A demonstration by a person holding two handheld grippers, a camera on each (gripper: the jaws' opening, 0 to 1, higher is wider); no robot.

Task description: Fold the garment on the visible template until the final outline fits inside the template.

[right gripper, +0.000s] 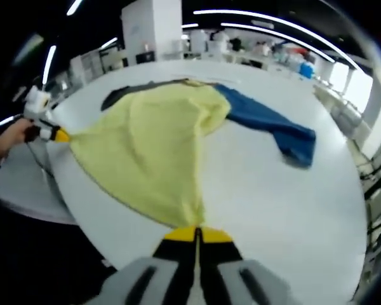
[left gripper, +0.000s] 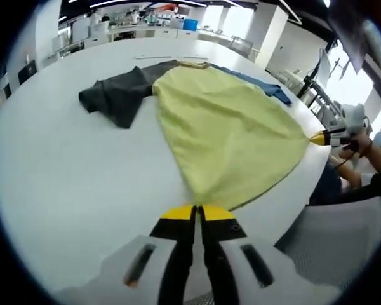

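pinching garment [left gripper: 228, 127] hem corners, both fingers [left gripper: 198, 213]

The garment [left gripper: 222, 127] is lying spread on the white table [left gripper: 70, 178], its yellow body [right gripper: 152, 146] stretching taut toward the near edge. A dark grey sleeve [left gripper: 117, 95] is trailing out on one side, a blue sleeve [right gripper: 273, 130] on the other.
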